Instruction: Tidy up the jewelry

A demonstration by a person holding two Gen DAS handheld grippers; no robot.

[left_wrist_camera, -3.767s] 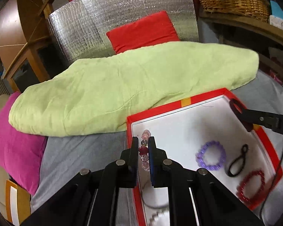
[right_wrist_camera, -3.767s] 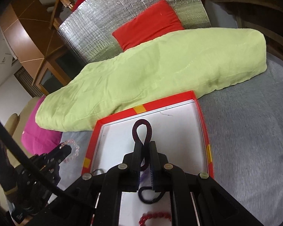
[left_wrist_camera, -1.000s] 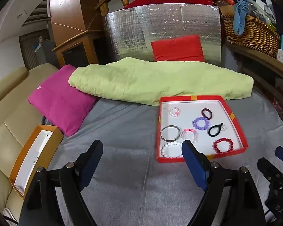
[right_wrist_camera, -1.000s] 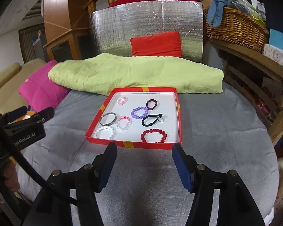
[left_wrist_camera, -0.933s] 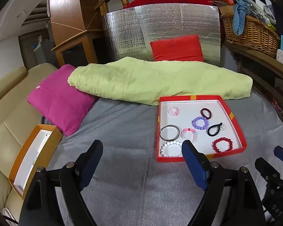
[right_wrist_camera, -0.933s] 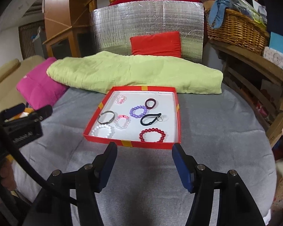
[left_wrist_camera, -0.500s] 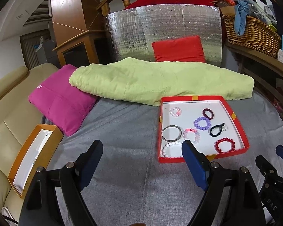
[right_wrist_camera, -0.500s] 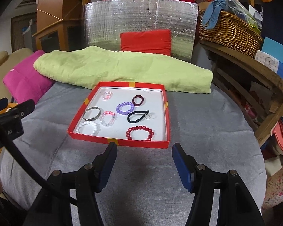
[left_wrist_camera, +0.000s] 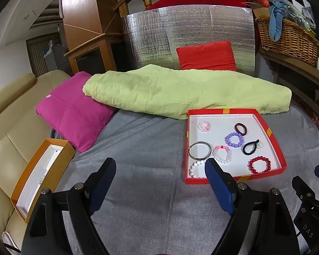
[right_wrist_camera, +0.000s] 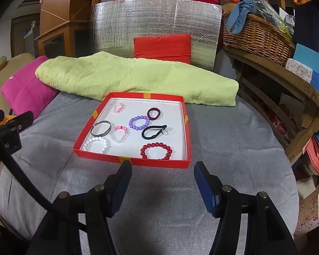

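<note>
- Left wrist view: your left tool (left_wrist_camera: 157,176) hangs over the grey bed cover (left_wrist_camera: 138,148), jaws spread wide, nothing between them.
- Red tray (left_wrist_camera: 275,142) sits ahead and right of that tool, on the cover, its far edge just beside the green blanket (left_wrist_camera: 180,89).
- Inside the tray, in the same view: pale pink bead bracelet (left_wrist_camera: 204,126) at the far left; maroon hair tie (left_wrist_camera: 240,128) at the far right; purple bead bracelet (left_wrist_camera: 234,139) near the middle; grey metal bangle (left_wrist_camera: 200,150) by the left wall; pink-and-clear bead bracelet (left_wrist_camera: 222,154) just beside the bangle; black hair tie (left_wrist_camera: 250,147) to the right; dark red bead bracelet (left_wrist_camera: 259,164) near the front right corner; white bead bracelet (left_wrist_camera: 196,169) at the front left, partly hidden by your tool's right finger.
- You cannot tell whether neighbouring pieces touch.
- Orange box (left_wrist_camera: 38,176) lies open on the beige sofa (left_wrist_camera: 8,127), well apart from the tray; contents too small to read.
- Magenta cushion (left_wrist_camera: 74,112) lies partly under the blanket's left end.
- Right wrist view: your right tool (right_wrist_camera: 162,177) is spread too, holding nothing, poised just short of the tray's (right_wrist_camera: 159,163) near wall.
- Wicker basket (right_wrist_camera: 257,36) sits on a wooden shelf at right.
</note>
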